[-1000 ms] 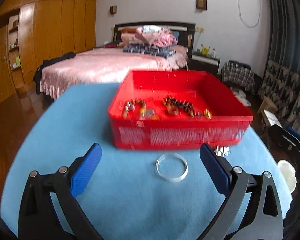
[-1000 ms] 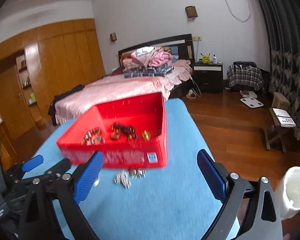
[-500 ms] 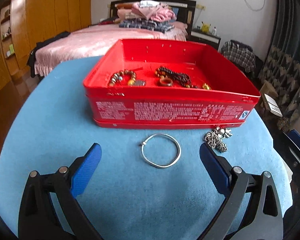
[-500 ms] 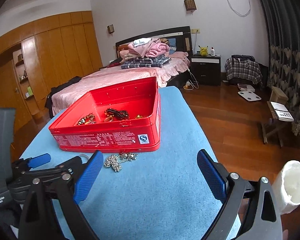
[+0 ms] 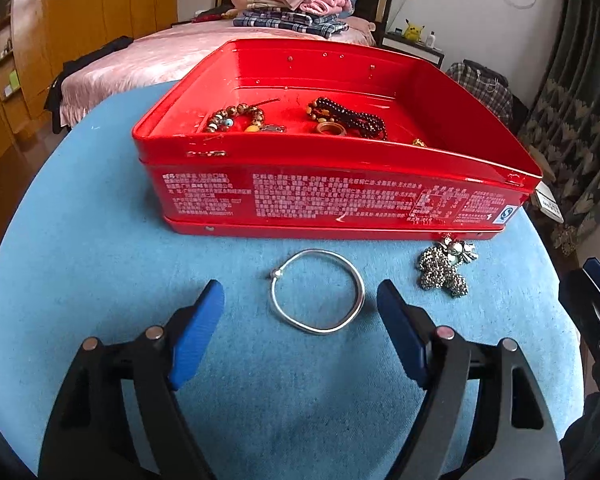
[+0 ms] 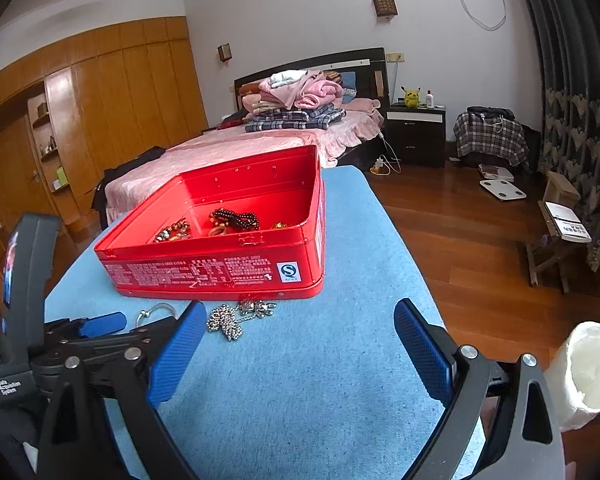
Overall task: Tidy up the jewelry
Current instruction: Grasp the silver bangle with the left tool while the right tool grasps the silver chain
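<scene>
A silver bangle [image 5: 317,291] lies on the blue tabletop just in front of an open red tin box [image 5: 332,196]. My left gripper [image 5: 300,304] is open and empty, its blue pads on either side of the bangle and a little short of it. A sparkly chain necklace [image 5: 444,268] lies to the bangle's right against the tin. In the tin lie beaded bracelets [image 5: 236,118], a dark bead string [image 5: 350,116] and a ring. My right gripper [image 6: 300,332] is open and empty, above the tabletop right of the necklace [image 6: 236,316], facing the tin [image 6: 220,268].
The blue table [image 6: 340,380] ends close on the right, with wood floor below. A white roll [image 6: 592,372] is at the lower right of the right wrist view. A pink bed [image 6: 260,148] stands behind the table.
My left gripper has moved forward and down towards the bangle, which now lies between its pads, and its jaws have narrowed somewhat. The right gripper has lowered and come a little closer to the tin.
</scene>
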Demonstrator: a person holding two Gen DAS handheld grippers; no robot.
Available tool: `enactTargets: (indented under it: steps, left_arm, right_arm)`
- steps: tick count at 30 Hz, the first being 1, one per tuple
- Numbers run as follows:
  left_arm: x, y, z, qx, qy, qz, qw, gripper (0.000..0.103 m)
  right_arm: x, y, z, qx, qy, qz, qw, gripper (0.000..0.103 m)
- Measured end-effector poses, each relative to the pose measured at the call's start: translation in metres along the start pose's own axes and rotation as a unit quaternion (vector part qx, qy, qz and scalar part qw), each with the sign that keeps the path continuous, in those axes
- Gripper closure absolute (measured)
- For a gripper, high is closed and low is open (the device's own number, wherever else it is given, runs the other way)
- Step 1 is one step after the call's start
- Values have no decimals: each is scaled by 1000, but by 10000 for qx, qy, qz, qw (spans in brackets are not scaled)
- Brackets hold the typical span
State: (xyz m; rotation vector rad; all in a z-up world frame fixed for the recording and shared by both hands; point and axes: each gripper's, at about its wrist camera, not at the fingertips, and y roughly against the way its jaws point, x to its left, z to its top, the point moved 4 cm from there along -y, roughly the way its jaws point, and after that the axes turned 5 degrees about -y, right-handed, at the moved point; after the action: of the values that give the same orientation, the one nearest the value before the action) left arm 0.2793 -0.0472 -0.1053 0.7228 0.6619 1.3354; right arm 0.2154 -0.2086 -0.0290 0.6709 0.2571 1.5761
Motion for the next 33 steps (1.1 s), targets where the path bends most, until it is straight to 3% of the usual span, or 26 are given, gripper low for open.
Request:
enactTargets:
  steps: [2, 5, 6, 12, 19, 24, 28, 33]
  left_arm:
    - [-1, -1, 0, 14, -19, 7, 10000, 30]
    - [-1, 0, 2, -21, -27, -3, 10000, 53]
    - [-2, 0, 2, -33, -40, -39, 10000, 56]
    - [3, 8, 2, -209, 87, -143, 9996, 56]
    - [10, 43, 8, -940, 158, 159, 9953, 56]
    - [17, 50, 11, -1038, 240, 129, 9942, 56]
    - [23, 53, 9, -1094, 312, 158, 9934, 56]
    - [35, 55, 7, -1112, 412, 170, 9928, 56]
  right_arm:
    - [0, -1, 1, 15, 6, 7, 10000, 10]
    - [1, -2, 1, 36, 5, 26, 10000, 10]
    - [1, -2, 1, 45, 4, 34, 10000, 10]
    - [5, -4, 0, 161, -5, 141, 9998, 10]
    - [13, -13, 3, 289, 44, 85, 9995, 10]
    - [27, -29, 3, 540, 92, 28, 9985, 11]
    - [38, -42, -1, 818, 119, 45, 9966, 25]
    - [46, -57, -5, 1108, 79, -18, 9938, 32]
